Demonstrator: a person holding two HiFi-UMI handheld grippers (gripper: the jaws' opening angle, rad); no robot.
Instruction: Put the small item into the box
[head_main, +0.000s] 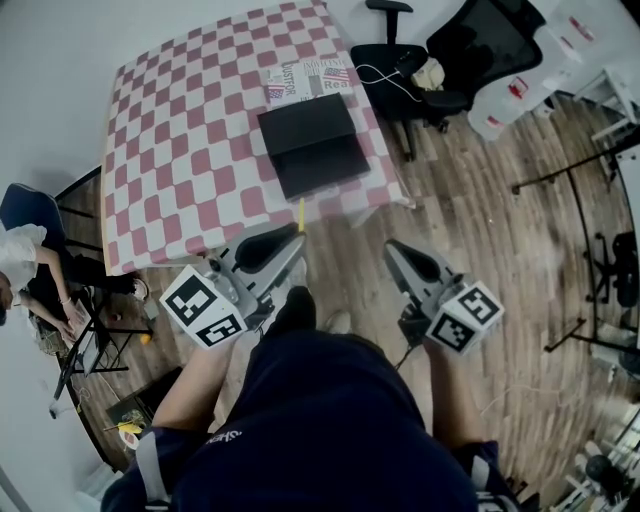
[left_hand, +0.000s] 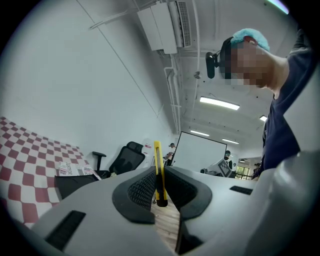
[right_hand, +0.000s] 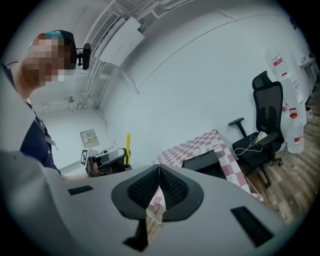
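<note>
My left gripper (head_main: 296, 240) is shut on a thin yellow item (head_main: 300, 213), which sticks out past the fingertips toward the table's near edge. In the left gripper view the yellow item (left_hand: 158, 170) stands upright, clamped between the dark pads of the left gripper (left_hand: 160, 187). The black box (head_main: 312, 143) lies on the checkered tablecloth (head_main: 180, 150) ahead of both grippers. My right gripper (head_main: 392, 248) hangs over the wood floor to the right, shut with nothing between its pads (right_hand: 145, 187). The right gripper view also shows the yellow item (right_hand: 128, 147) and the black box (right_hand: 202, 164).
A printed booklet (head_main: 305, 78) lies just beyond the box. A black office chair (head_main: 440, 60) stands right of the table, with white containers (head_main: 520, 90) behind it. A seated person (head_main: 25, 270) is at the left. Stands and cables crowd the right side of the floor.
</note>
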